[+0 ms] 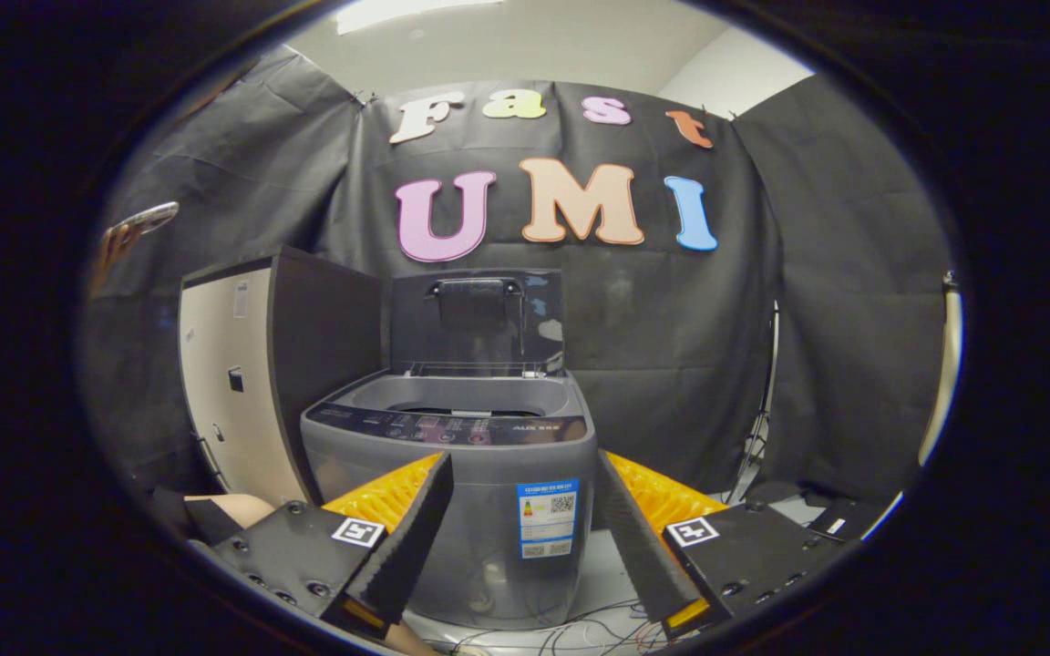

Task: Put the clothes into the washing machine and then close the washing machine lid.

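The hand-held gripper [522,474] sits nearest you, its fingers spread wide apart and holding nothing. Between and just beyond the fingers stands the washer [457,474], a top-loading machine on the floor.

Its lid [477,319] is raised and stands near upright behind the tub opening [466,401]. The control panel [452,426] runs along the front edge of the top. A cabinet [252,364] stands just beside the washer on one side, and loose cables [580,629] lie on the floor in front of the base.

No clothes can be made out from here. Locate them before you proceed; the tub interior is hidden by its rim, so you cannot tell whether anything is already inside.

Handling notes, as judgement:
- Expect clothes to be light, soft and limp. They will sag and trail from the fingers. Pinch a bunched fold near the middle of the garment, not a single edge, so that less fabric hangs free.
- Lift high enough for the trailing fabric to pass the tub rim, and release over the opening.
- Treat the lid as rigid, hinged at the rear and probably smooth. Take it at its top edge or at the moulded handle area [475,290] near that edge, and guide it forward and down. A smooth panel may slip between the fingers, so pushing with one finger may serve better than clamping.
- Keep the fingers off the control panel.
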### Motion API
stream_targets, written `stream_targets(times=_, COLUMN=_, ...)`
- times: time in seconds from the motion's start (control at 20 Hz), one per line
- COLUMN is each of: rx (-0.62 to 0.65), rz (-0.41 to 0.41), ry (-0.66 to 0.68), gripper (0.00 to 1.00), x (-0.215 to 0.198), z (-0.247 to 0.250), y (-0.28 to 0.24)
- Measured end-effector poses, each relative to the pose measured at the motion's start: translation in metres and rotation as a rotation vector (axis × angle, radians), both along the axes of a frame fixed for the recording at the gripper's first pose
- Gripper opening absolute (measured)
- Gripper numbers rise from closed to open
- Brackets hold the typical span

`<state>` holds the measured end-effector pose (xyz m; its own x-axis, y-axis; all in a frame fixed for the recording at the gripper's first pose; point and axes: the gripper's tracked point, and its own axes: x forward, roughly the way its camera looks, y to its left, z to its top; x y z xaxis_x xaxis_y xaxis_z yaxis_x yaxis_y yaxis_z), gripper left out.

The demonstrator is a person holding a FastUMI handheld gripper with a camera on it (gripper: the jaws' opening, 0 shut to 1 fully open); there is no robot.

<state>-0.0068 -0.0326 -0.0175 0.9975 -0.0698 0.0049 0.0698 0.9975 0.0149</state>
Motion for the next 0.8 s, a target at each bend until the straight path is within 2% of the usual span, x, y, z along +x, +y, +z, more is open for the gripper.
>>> stream_targets(times=0.8, rx=0.0, rz=-0.001, ry=0.007, gripper=0.96, x=0.0015, z=-0.0018, y=0.0)
